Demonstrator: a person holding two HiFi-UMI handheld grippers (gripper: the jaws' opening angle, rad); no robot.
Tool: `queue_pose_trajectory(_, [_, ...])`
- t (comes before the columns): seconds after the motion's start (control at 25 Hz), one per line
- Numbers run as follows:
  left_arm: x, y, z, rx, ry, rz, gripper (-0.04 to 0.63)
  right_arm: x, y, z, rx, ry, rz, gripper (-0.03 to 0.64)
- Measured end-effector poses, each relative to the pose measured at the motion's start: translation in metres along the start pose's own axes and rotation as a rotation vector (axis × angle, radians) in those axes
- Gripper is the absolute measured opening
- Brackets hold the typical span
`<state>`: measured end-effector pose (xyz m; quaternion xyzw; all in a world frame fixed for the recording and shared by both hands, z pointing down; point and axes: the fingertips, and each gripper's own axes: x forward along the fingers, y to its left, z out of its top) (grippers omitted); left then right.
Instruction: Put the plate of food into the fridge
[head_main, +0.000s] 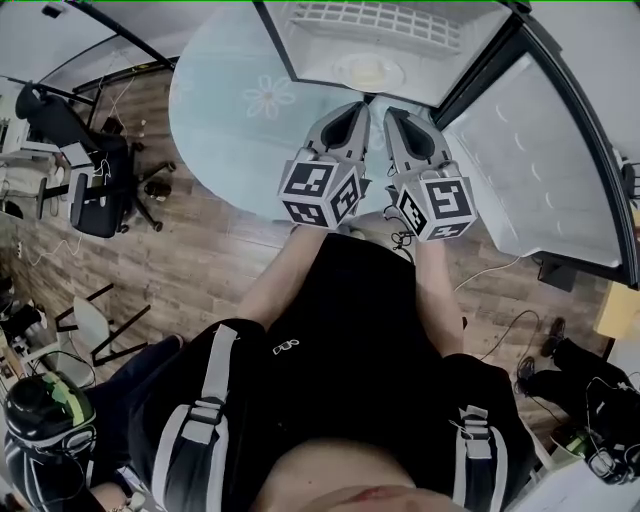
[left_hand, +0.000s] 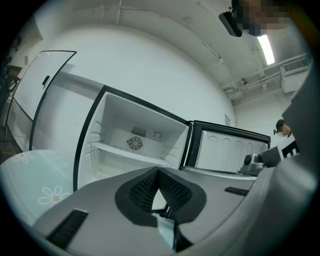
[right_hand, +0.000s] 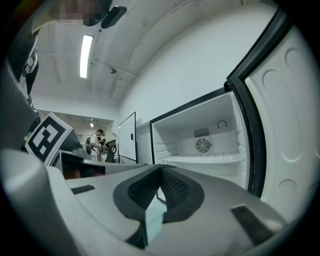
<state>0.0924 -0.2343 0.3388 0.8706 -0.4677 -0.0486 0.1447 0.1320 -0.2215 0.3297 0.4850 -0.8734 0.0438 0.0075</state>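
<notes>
In the head view, the plate of food (head_main: 368, 72), white with a pale yellow heap on it, sits inside the open fridge (head_main: 300, 40) below a wire shelf (head_main: 380, 18). My left gripper (head_main: 354, 110) and right gripper (head_main: 393, 117) are held side by side just in front of the fridge opening, both shut and empty. In the left gripper view the jaws (left_hand: 158, 173) meet with nothing between them, facing the white fridge interior (left_hand: 132, 142). The right gripper view shows its jaws (right_hand: 160, 171) closed too. The plate is hidden in both gripper views.
The fridge door (head_main: 540, 170) stands swung open to the right. A round pale table with flower prints (head_main: 230, 100) stands left of the fridge. An office chair (head_main: 95, 190) is farther left on the wooden floor. A person (right_hand: 98, 142) stands far back in the room.
</notes>
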Motion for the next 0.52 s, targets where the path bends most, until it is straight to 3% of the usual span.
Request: queue_pose_trajectory(0.52, [0.012, 0.013, 0.008, 0.058, 0.006, 0.022, 0.0, 0.023, -0.002, 0.009, -0.021, -0.014, 0.026, 0.005])
